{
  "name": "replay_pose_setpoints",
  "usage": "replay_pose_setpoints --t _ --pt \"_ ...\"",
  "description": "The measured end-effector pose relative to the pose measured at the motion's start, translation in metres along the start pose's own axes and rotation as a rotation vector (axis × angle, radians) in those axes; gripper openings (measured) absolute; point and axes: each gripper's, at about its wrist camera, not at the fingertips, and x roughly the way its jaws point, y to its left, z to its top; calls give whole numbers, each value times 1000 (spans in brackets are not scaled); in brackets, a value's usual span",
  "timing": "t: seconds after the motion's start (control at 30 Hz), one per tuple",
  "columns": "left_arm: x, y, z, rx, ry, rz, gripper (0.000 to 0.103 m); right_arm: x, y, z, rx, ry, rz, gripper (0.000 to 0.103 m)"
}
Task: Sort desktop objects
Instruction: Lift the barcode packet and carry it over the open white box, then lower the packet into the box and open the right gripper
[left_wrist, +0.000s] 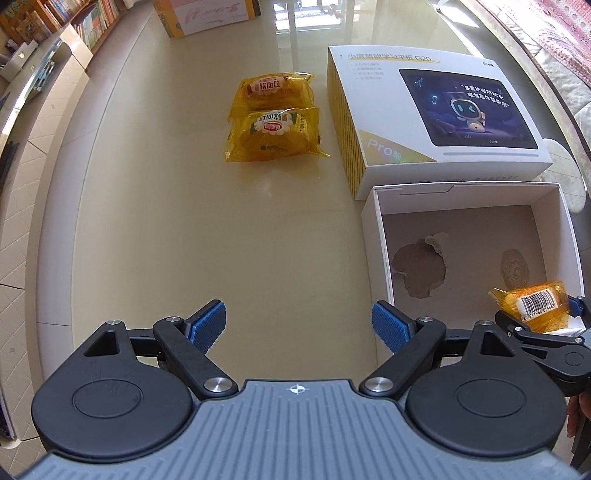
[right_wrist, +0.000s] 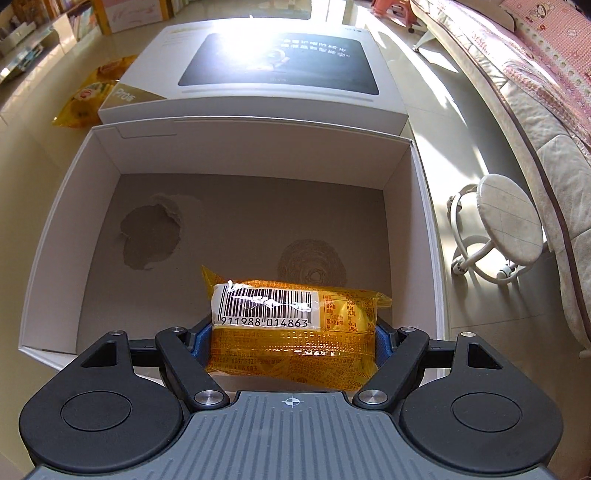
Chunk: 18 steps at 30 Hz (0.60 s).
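Right gripper (right_wrist: 293, 338): clamped on 1 orange bread packet (right_wrist: 295, 325), barcode up, above the open white box (right_wrist: 48, 236).
Left gripper (left_wrist: 298, 325): jaws wide, nothing between, over the table (left_wrist: 184, 229).
Remaining: 2 bread packets (left_wrist: 275, 122) on table beside the box lid (left_wrist: 436, 122).

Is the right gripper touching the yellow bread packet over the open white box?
Touching. The right wrist view shows the right gripper with its blue pads pressed against both sides of the yellow bread packet, held above the open white box.

Orange-yellow plastic bread packet (right_wrist: 291, 328) with black-and-white barcode; white cardboard box (right_wrist: 66, 206) with grey floor; yellow-striped white lid (left_wrist: 436, 122).
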Motion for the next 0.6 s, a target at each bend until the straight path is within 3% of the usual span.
replay_pose_setpoints --t 0.13,0.27,0.6 --pt "3 -3 1 -10 6 10 103 2 -1 -4 -6 29 0 80" --pt "4 -4 4 -28 0 11 103 -1 -1 -6 -15 -1 -20 99" --pt "9 17 17 -128 0 0 103 -32 -8 2 35 -98 -2 102"
